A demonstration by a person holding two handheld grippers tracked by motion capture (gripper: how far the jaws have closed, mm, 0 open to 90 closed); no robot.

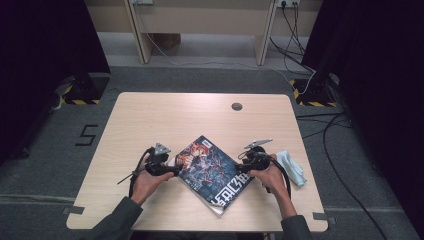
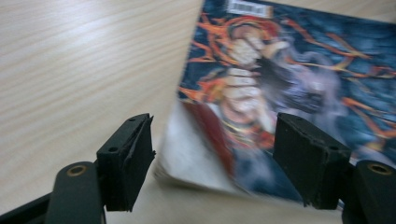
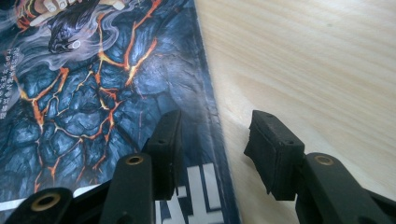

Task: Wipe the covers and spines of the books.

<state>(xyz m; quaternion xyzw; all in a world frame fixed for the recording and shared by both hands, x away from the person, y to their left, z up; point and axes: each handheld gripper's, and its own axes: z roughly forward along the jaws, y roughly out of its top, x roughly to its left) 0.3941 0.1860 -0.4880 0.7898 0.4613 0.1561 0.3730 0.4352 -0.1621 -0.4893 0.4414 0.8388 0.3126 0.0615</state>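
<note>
Leftmost, item one: left gripper (image 1: 167, 169), held low over the table at the near-left corner of the comic book (image 1: 209, 172). In the left gripper view its jaws stand wide, one pad (image 2: 128, 161) over bare wood, the other over the cover, with the slightly lifted corner (image 2: 187, 163) between them. No pad presses; nothing is held. Judged purpose: straddling the corner to take hold of it.

Item two: the comic book, glossy, lava-and-figure cover up, lying skewed like a diamond at the near middle of the table, between both grippers.

Item three: right gripper (image 1: 244, 168), at the book's right edge. In the right gripper view its jaws are partly apart, one over the cover, one over wood, the edge (image 3: 212, 116) running between them; no grip is visible. Likely placed to steady or pinch that side.

Item four: pale blue cloth (image 1: 291, 166), just right of the right hand (image 1: 270, 175), untouched.

Surface: light wood-grain table (image 1: 150, 120), a round cable port (image 1: 236, 106) near its far edge. Surroundings: grey carpet, black curtains on both sides, cables trailing at right, a pale desk frame beyond.
</note>
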